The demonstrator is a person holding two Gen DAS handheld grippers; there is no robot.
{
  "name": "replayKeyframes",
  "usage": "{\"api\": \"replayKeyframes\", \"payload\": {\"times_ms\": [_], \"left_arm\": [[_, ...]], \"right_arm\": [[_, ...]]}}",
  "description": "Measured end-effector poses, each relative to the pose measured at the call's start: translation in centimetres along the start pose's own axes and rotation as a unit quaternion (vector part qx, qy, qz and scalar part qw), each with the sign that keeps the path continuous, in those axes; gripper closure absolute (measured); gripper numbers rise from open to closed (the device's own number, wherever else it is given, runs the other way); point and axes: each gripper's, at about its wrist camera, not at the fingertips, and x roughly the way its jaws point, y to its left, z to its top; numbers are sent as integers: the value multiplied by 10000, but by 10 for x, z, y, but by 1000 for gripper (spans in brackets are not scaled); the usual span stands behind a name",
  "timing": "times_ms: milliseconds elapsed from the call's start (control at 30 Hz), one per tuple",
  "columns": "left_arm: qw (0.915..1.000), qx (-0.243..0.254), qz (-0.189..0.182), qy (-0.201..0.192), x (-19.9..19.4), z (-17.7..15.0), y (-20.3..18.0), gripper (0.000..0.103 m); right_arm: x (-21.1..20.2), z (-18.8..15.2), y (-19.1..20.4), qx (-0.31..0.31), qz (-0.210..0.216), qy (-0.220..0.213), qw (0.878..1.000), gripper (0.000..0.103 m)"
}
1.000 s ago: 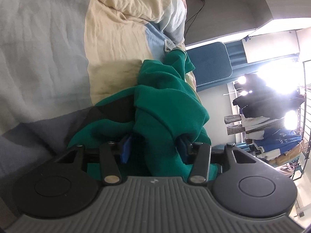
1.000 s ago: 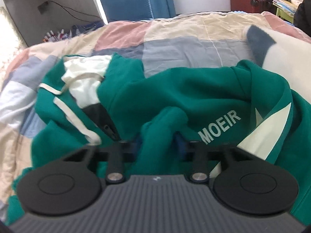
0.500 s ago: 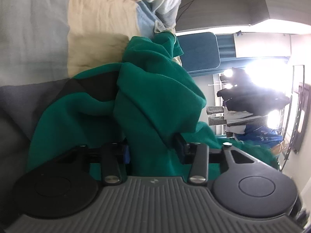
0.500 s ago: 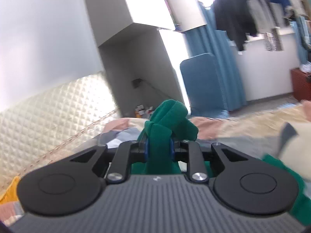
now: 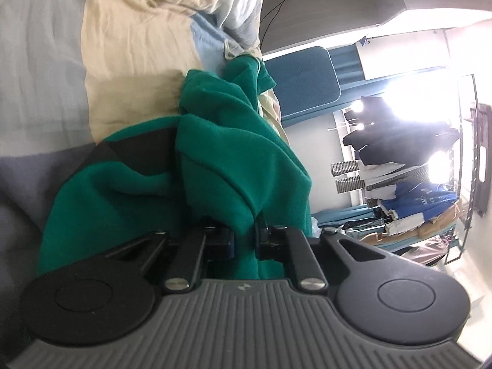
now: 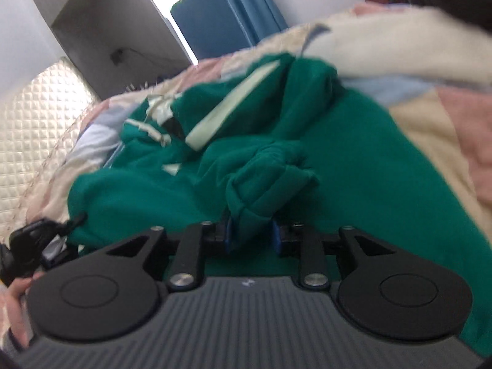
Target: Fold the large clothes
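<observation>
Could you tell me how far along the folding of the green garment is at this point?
Nothing looks folded yet: the green sweatshirt lies crumpled on the patchwork quilt. In hand: the left tool is closing on a bunched fold, and the right tool has fabric between its opening jaws. Left: spreading it flat and making every fold.

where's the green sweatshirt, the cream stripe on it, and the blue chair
green sweatshirt (image 6: 363,160): right wrist view, flat body panel
cream stripe (image 6: 233,104): right wrist view, middle of the strip
blue chair (image 5: 304,83): left wrist view, centre of its back
</observation>
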Motion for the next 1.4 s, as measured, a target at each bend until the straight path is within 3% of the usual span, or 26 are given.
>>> {"api": "replayKeyframes", "payload": {"times_ms": [67,200,400,567,667,900,967,1033,1100,1233,1400], "left_arm": [[10000,-17,0,-26,-2,1,0,91],[9999,23,2,-141,-8,5,-1,93],[9993,2,-85,-365,-26,16,-2,94],[9968,-15,230,-761,-34,32,6,94],[9924,87,708,-1003,-33,41,15,94],[9914,57,920,-927,-33,45,23,91],[9923,56,939,-811,-39,45,18,84],[9926,79,953,-753,-42,44,14,61],[9908,244,1043,-829,-54,39,6,51],[9840,656,1224,-1117,-76,24,-14,48],[9633,1810,1421,-1379,-86,7,-50,48]], "right_arm": [[-3,-1,0,58,-62,-7,10000,66],[-13,2,1,-6,-162,-273,9995,36],[-27,11,-4,126,84,-618,9980,36],[-17,13,0,48,300,-528,9981,36],[-6,14,6,-108,375,-454,9982,36],[9,13,26,-689,675,-468,9942,36],[10,10,34,-903,766,-501,9917,36],[10,8,41,-1108,833,-553,9888,36],[10,6,48,-1338,809,-670,9854,36],[7,0,59,-1789,682,-883,9775,37],[10,-7,70,-2158,673,-986,9691,37]]}}
